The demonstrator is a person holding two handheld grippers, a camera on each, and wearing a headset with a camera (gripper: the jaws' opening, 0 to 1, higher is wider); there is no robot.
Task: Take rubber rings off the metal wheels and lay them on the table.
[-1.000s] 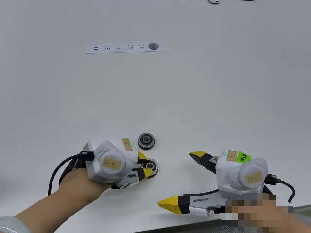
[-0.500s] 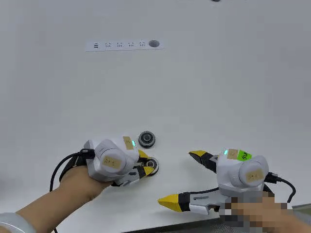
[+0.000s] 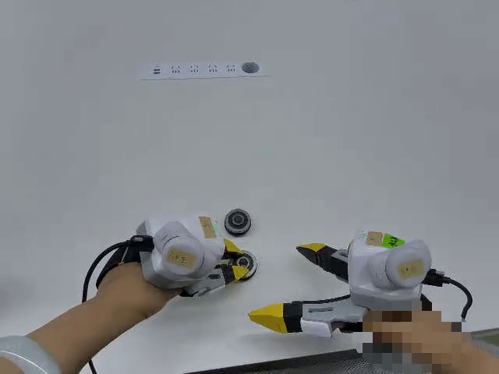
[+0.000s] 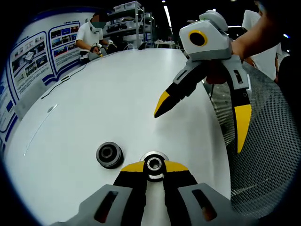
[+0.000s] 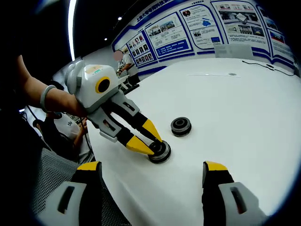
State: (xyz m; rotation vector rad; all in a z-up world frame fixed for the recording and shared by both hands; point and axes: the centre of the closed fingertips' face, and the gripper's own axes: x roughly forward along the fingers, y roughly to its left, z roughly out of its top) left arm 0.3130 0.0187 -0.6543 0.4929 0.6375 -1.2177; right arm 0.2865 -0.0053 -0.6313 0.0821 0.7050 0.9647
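Observation:
Two small metal wheels with black rubber rings lie on the white table. My left gripper (image 3: 235, 261) is shut on the nearer wheel (image 3: 245, 265), whose silver hub (image 4: 154, 164) sits between the yellow tips; the same wheel (image 5: 160, 151) appears in the right gripper view. The second wheel (image 3: 238, 222) (image 4: 109, 155) (image 5: 180, 126) lies free just beyond it. To the right of both wheels my right gripper (image 3: 288, 285) (image 5: 153, 172) stands open wide with nothing between its jaws, pointing toward the held wheel.
A white power strip (image 3: 203, 70) lies far back on the table. The table's near edge and a mesh chair (image 4: 263, 155) are close behind the grippers. People stand at the table's far end (image 4: 96, 33).
The right gripper has edged slightly left toward the held wheel. The left gripper stays shut on its wheel. The view has shifted a little.

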